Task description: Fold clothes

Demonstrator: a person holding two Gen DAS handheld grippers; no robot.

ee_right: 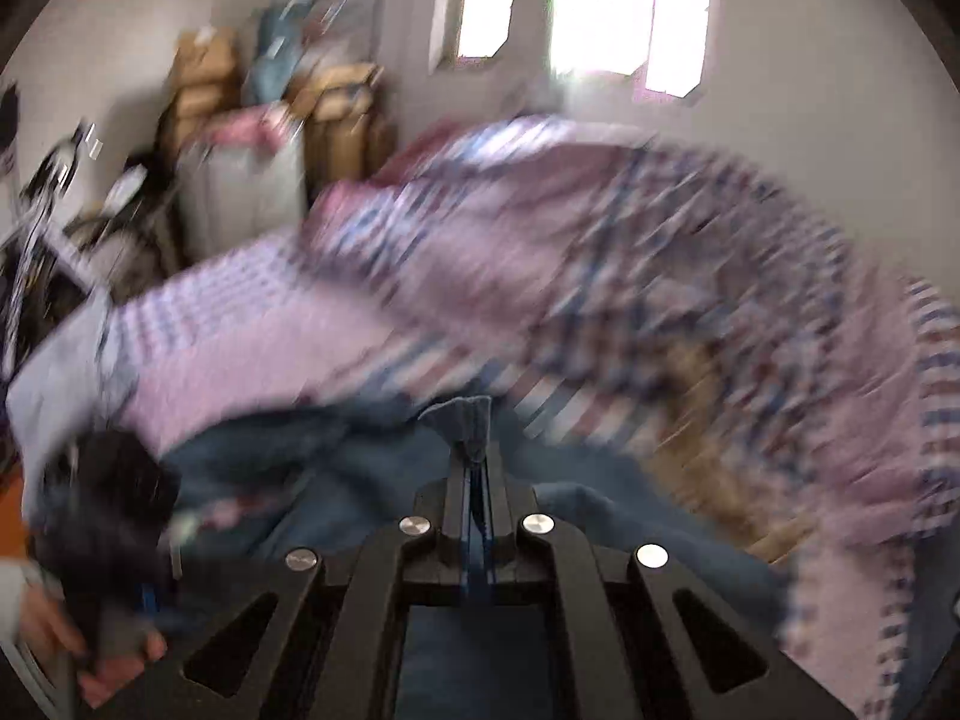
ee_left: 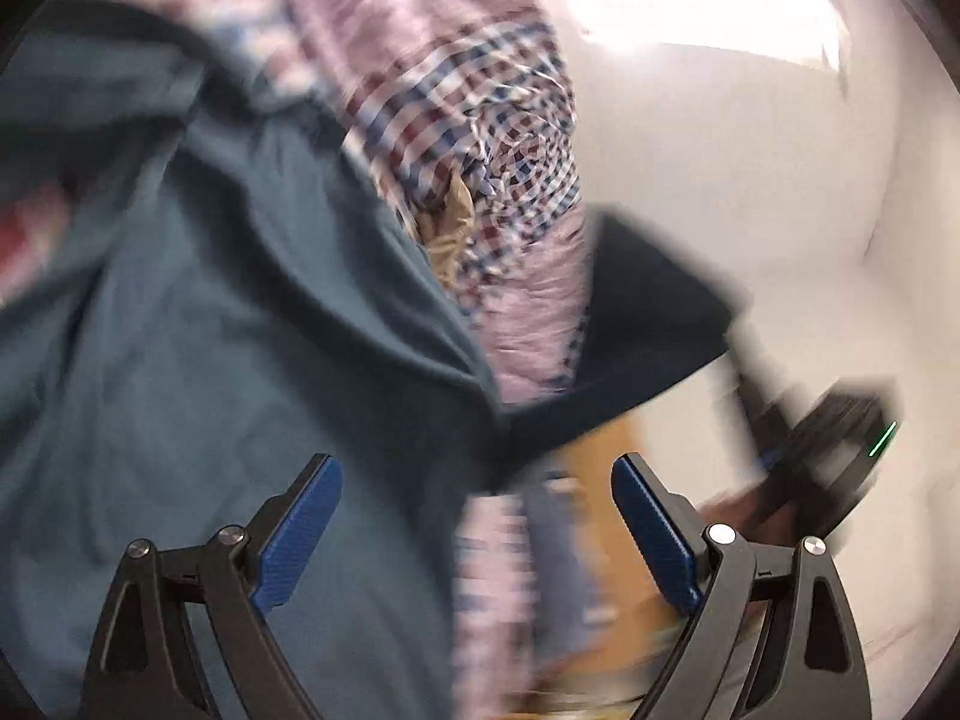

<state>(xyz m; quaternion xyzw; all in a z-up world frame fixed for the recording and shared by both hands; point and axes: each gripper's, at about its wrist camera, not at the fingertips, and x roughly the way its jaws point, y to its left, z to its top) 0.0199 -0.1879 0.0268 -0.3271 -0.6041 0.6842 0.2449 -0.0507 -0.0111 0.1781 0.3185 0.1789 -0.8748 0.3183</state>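
A teal-blue garment (ee_left: 180,330) fills the left of the left wrist view, its shaded far corner (ee_left: 648,330) stretched to the right. My left gripper (ee_left: 477,516) is open, blue pads (ee_left: 300,534) wide apart, nothing pressed between them. In the right wrist view my right gripper (ee_right: 474,462) is shut on a bunched fold of the teal garment (ee_right: 465,420), which spreads beneath it (ee_right: 600,516). A pink, blue and red checked cloth (ee_right: 540,270) lies behind, also the checked cloth (ee_left: 480,150) in the left view. Both views are motion-blurred.
The right gripper's blurred black body (ee_left: 834,456) shows at the right of the left view. A hand (ee_right: 42,618) holds a dark tool at lower left. Cardboard boxes (ee_right: 336,120) and bags stand against the wall; bright windows (ee_right: 600,0) sit behind.
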